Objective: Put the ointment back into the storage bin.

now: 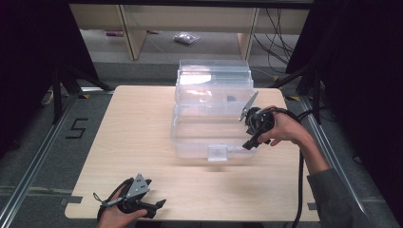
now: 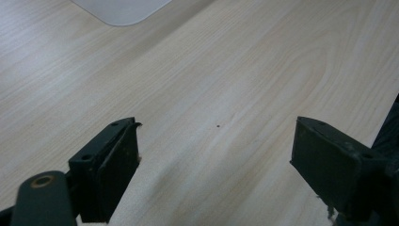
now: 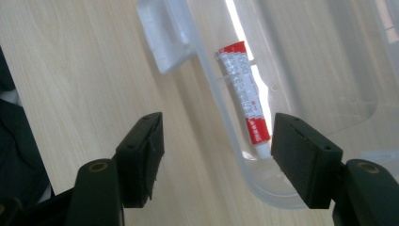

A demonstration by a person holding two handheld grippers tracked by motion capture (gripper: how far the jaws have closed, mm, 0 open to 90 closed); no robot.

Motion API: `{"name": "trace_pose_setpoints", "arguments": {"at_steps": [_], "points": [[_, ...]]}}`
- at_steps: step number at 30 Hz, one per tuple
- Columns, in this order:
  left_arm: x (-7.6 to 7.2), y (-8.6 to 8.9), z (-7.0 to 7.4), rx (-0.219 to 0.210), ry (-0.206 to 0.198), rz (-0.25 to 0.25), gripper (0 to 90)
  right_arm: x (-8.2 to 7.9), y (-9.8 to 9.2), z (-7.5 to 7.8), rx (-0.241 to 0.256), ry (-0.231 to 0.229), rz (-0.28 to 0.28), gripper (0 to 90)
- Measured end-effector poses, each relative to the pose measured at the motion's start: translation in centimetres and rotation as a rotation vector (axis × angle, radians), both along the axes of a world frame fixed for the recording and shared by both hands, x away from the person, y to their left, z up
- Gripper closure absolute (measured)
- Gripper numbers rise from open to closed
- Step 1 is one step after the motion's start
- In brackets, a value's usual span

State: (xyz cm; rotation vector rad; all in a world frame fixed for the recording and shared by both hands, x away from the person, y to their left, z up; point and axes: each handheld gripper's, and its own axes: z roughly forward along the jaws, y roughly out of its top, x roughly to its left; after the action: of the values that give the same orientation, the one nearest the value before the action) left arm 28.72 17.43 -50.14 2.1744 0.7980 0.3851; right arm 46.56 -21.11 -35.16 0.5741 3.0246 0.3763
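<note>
- Table (image 1: 128,137): light wood, centre of the high view. Dark floor around it, with a "5" mark (image 1: 76,128) at left.
- Box (image 1: 211,114): clear plastic, centre to upper centre of the high view, lid open and standing at the back. Latch tab (image 1: 217,153) on the near wall.
- Tube (image 3: 244,96): red and white, printed, lying inside the box along its wall, upper centre of the right gripper view. White cap end points toward the lower part of the frame, close to the box's rounded corner.
- Right gripper (image 1: 250,142): right of centre in the high view, held by the right hand (image 1: 283,128) at the box's near right corner. Jaws spread wide, nothing between them. In its own view the jaws straddle the box rim; whether either pad touches plastic is hard to tell.
- Left gripper (image 1: 159,205): lower left of the high view, low over the table edge, left hand (image 1: 119,216) behind it. Jaws wide apart over bare wood, holding nothing.
- Box corner (image 2: 122,9) at the top of the left gripper view.
</note>
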Motion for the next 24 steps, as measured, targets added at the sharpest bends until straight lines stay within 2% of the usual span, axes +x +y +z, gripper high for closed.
{"name": "trace_pose_setpoints", "arguments": {"at_steps": [3, 5, 6, 7, 8, 9, 10, 11, 12, 13, 14, 15, 19, 20, 24], "points": [[0.0, 0.0, 0.0, 0.0, 0.0, 0.0, 15.2, -0.5, 0.0, -0.3, 0.004, 0.012, -0.021, 34.9], [0.0, 0.0, 0.0, 0.0, 0.0, 0.001, 15.2, -0.6, -0.1, -0.4, 0.007, 0.0, -0.004, 34.3], [0.0, 0.0, 0.0, 0.0, 0.0, 0.001, 15.2, -0.7, -0.1, -0.5, 0.002, 0.009, -0.003, 34.1], [0.0, 0.0, 0.0, 0.001, 0.001, 0.002, 15.1, -0.8, -0.1, -0.6, 0.02, 0.009, 0.004, 34.0], [0.0, 0.0, 0.0, 0.0, 0.001, 0.003, 15.2, -0.7, -0.1, -0.7, 0.023, -0.012, 0.027, 33.5], [0.0, 0.0, 0.0, 0.001, 0.0, 0.002, 15.2, -1.0, -0.1, -0.6, 0.017, 0.01, -0.009, 33.8], [0.0, 0.0, 0.0, 0.002, -0.001, -0.001, 15.1, -1.1, -0.1, -0.7, 0.018, 0.01, -0.009, 34.0], [0.0, 0.0, 0.1, 0.0, 0.001, 0.003, 15.2, -1.0, -0.2, -0.8, 0.026, -0.019, 0.034, 33.8], [0.0, 0.0, 0.1, 0.001, 0.001, 0.001, 15.2, -0.7, -0.2, -1.2, 0.047, -0.029, 0.09, 33.4], [0.0, 0.0, 0.0, 0.0, 0.001, 0.003, 15.2, -1.2, -0.2, -1.0, 0.029, -0.009, 0.034, 33.3], [0.0, 0.0, 0.0, 0.001, 0.0, 0.002, 15.2, -1.3, -0.1, -1.1, 0.027, -0.015, 0.033, 33.1], [0.0, 0.0, 0.0, 0.001, 0.001, 0.002, 15.1, -1.8, -0.1, -1.1, 0.018, 0.008, -0.015, 32.7], [0.0, 0.0, 0.0, 0.001, -0.001, 0.001, 15.2, -2.1, -0.1, -1.3, 0.031, 0.013, -0.006, 32.5], [0.0, 0.0, 0.0, 0.001, -0.001, 0.001, 15.1, -2.2, -0.2, -1.4, 0.039, 0.004, -0.015, 32.4], [0.0, 0.0, 0.0, 0.001, -0.001, 0.0, 15.1, -2.5, -0.2, -1.9, 0.042, 0.013, -0.025, 32.0]]}}
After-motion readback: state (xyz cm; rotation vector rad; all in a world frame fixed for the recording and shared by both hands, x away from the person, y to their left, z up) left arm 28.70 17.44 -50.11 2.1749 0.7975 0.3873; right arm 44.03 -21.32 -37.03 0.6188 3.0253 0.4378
